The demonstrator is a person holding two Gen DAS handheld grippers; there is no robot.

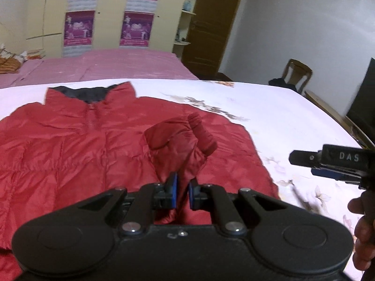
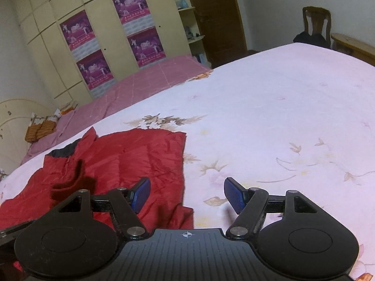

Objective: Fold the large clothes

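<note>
Red puffer jacket [image 1: 70, 145] lies flat on the bed [image 1: 269, 107], front up, collar w/ dark lining toward the pink bedspread [image 1: 131, 63] and the wardrobe [image 1: 107, 11] beyond. Its body sits on the white floral sheet, right edge folded straight.

Left gripper [image 1: 182, 187] is angled down over the jacket's lower middle, fingers [image 1: 173, 188] pressed nearly together, pinching a bunch of red sleeve fabric. The sleeve [image 1: 178, 145] rises from the pinch and drapes forward across the jacket's chest, ribbed cuff [image 1: 202, 133] pointing away, up and to the right.

Right gripper [image 2: 187, 194] hangs just beside the jacket's right edge, also tilted downward, fingers [image 2: 141, 193] spread wide w/ nothing between them; one blue pad is over the red fabric, the other over bare sheet. From the left wrist view it shows at the far right, above the sheet, w/ part of the person's hand [image 1: 362, 229] wrapped on its handle.

Wooden chair [image 2: 316, 23] stands past the bed's far corner, near a brown door [image 2: 211, 18].
</note>
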